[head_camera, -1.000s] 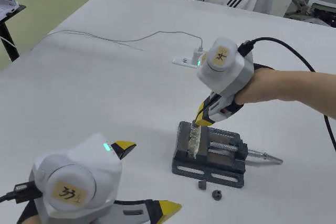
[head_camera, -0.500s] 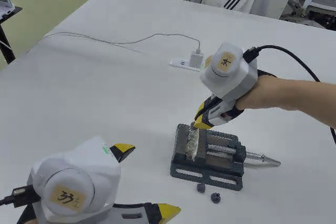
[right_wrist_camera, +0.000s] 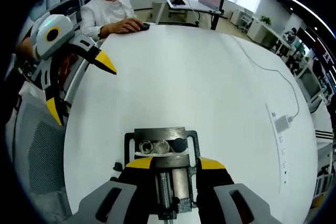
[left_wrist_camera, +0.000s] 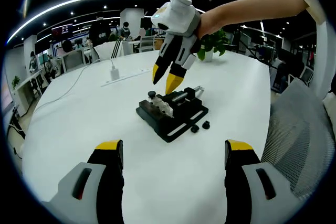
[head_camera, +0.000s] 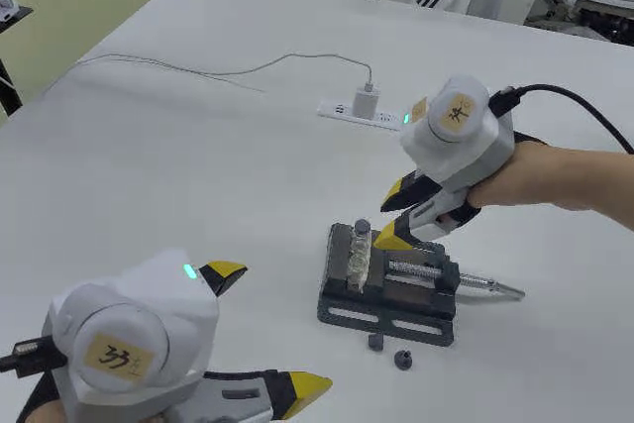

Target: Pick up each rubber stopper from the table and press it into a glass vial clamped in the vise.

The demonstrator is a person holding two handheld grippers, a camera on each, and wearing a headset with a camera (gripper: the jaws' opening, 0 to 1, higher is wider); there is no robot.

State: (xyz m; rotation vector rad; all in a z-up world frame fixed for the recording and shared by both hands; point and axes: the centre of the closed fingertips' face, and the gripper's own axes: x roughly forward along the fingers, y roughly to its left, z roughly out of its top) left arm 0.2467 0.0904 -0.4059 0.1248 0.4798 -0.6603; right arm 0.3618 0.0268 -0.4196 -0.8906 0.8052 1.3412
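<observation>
While one vial [head_camera: 361, 251] is plugged, two stoppers [head_camera: 376, 342] lie at the vise's [head_camera: 428, 296] six o'clock. Left gripper [head_camera: 272, 328] and right gripper [head_camera: 386, 225] gape empty.

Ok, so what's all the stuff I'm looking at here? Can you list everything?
table: one, white, under everything.
vise: one, dark grey, on the table.
glass vials: three, clear, clamped in a row in the vise.
fitted stopper: one, dark, on an end vial.
loose stoppers: two, dark, on the table by the vise's near edge.
power strip: one, white, beyond the vise.
charger: one, white, plugged into the strip.
cable: one, white, trailing across the table.
seated person: one, white shirt, at the table's far edge.
left tongs: white with yellow tips, open, empty.
right tongs: same colours, open, beside the stoppered vial.
hand: one, holding the right tongs.
</observation>
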